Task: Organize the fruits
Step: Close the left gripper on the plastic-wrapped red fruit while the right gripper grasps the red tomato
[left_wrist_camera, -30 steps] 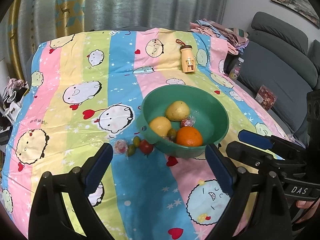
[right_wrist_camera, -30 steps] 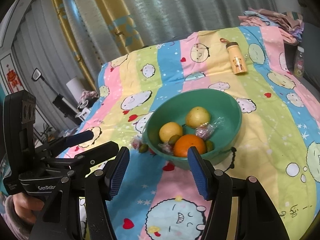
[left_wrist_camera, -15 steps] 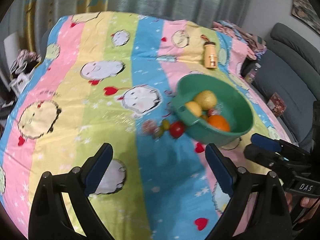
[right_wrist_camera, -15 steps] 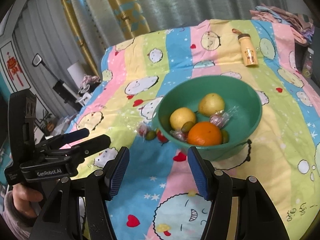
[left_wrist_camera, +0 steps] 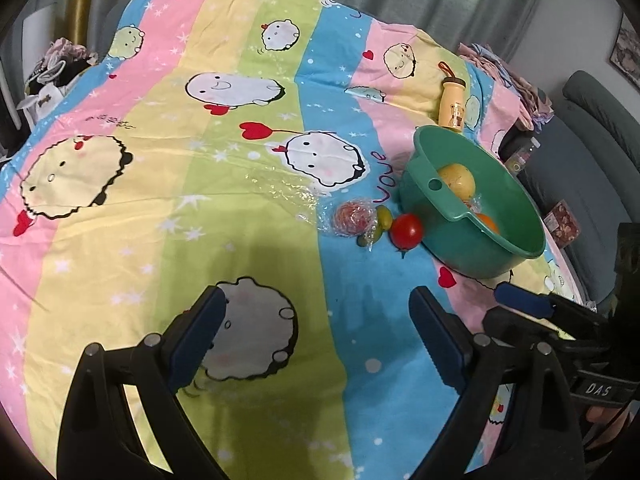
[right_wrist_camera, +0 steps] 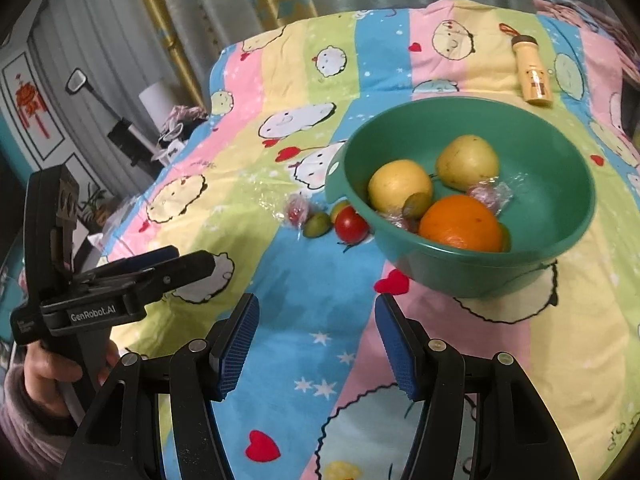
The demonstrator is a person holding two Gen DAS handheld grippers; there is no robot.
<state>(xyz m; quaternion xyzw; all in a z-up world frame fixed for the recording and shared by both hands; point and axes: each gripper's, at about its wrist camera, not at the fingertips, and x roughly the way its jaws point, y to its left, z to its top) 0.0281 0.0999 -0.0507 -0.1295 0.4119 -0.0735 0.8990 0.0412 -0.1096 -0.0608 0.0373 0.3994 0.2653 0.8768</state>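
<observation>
Loose fruit first: a red tomato [left_wrist_camera: 406, 230] lies on the tabletop just left of the green bowl [left_wrist_camera: 516, 248], touching or nearly touching its wall. Left of the tomato are two small green fruits [left_wrist_camera: 383, 216] and a wrapped reddish piece [left_wrist_camera: 353, 218] in crinkled film, all huddled together. In the right wrist view the same cluster sits at the bowl's near-left side.

Inside the bowl: an orange [right_wrist_camera: 460, 222] at the near side, two yellow pear-like fruits [right_wrist_camera: 399, 185] behind it, one small green fruit between them, and a wrapped sweet-looking thing [right_wrist_camera: 490, 196]. I cannot tell what the wrapper holds.

Step in hand, as I judge it: the approach, with nothing gathered by me yet. The loose cluster needs to go into the bowl.

My left tool [left_wrist_camera: 316, 334] has its jaws spread wide with nothing between them; it hovers over the striped cloth [left_wrist_camera: 248, 240], and the cluster lies farther off and to the right. My right tool [right_wrist_camera: 316, 344] is about half open, also empty, the tomato ahead and slightly right, the bowl beyond on the right.

Next move calls for bringing a tool down astride the tomato without nudging it, since round fruit will likely roll. The film-wrapped piece may slip.

A yellow bottle [left_wrist_camera: 451, 104] lies beyond the bowl.
</observation>
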